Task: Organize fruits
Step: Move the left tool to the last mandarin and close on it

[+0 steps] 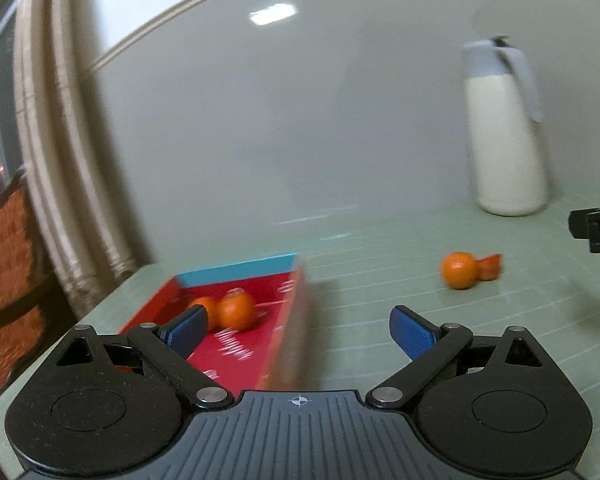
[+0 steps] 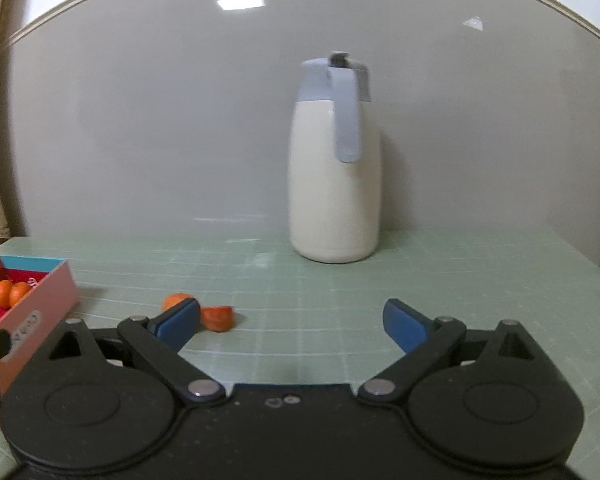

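Observation:
A shallow red box [image 1: 284, 280] with a blue far wall lies on the green mat, with two oranges [image 1: 236, 310] inside it. My left gripper [image 1: 296, 330] hovers open over the box's right wall, nothing between its blue pads. Two more orange fruits [image 1: 460, 270] lie loose on the mat to the right. In the right wrist view the box [image 2: 48, 300] is at the left edge, and the loose fruits [image 2: 218, 317] sit just beyond my right gripper's left fingertip [image 2: 180, 318]. My right gripper [image 2: 292, 322] stands wide open and empty.
A tall cream jug [image 2: 334, 184] with a pale blue lid and handle stands at the back against the grey wall. A curtain [image 1: 56, 140] hangs past the table's left edge. The black tip of the other gripper [image 1: 596, 228] shows at the right edge of the left wrist view.

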